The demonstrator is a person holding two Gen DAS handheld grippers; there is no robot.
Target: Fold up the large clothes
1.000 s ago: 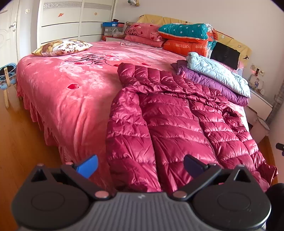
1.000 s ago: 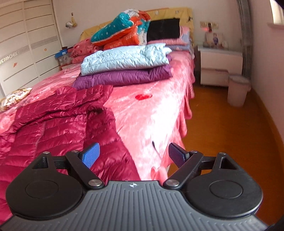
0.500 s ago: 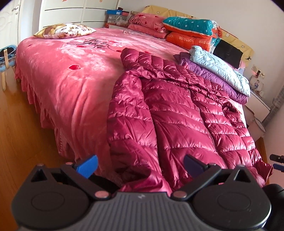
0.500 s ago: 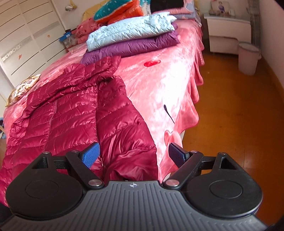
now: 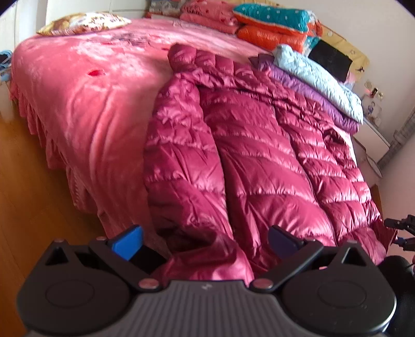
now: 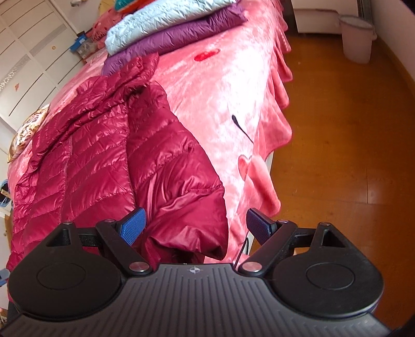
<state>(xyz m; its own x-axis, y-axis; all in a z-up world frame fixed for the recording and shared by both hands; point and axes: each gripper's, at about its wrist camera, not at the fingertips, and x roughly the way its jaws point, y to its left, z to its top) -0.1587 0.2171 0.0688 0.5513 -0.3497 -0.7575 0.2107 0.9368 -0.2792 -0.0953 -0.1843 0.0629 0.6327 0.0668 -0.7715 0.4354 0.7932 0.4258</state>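
Note:
A large dark red quilted down jacket lies spread on the pink bed, its hem at the near edge. My left gripper is open, its jaws either side of the end of the jacket's left sleeve. My right gripper is open, its jaws either side of the cuff of the right sleeve, which hangs at the bed edge. Neither gripper has closed on the fabric.
A folded light blue jacket lies on a folded purple one at the far side of the bed. Pillows and folded quilts lie at the headboard. A bin stands on the wooden floor. A black cable lies on the bedspread.
Both grippers moved forward and down towards the jacket. Each now has a sleeve end between its open jaws.

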